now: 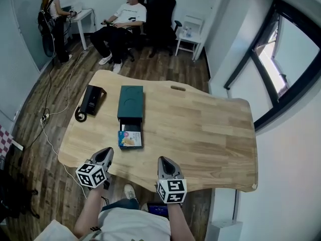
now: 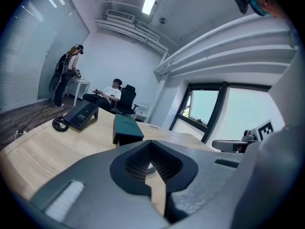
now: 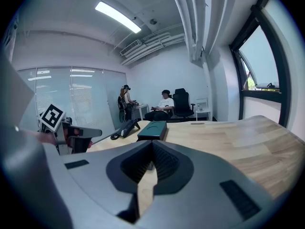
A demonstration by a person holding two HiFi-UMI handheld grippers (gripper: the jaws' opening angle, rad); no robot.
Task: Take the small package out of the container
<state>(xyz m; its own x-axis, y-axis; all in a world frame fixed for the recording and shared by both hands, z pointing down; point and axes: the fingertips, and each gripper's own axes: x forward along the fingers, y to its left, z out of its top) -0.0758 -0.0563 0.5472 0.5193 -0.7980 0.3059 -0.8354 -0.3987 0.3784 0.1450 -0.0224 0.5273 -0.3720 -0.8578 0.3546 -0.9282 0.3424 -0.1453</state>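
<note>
The left gripper and the right gripper hover over the wavy near edge of the bench. Each has its fingers pressed together with nothing between them. Ahead of them lies the dark green container, closer to the left gripper. Its drawer is pulled out toward the near side, and the small package rests in it. A black desk phone sits left of the container, apart from it. Right of the container, open wood runs out to the far right edge.
</note>
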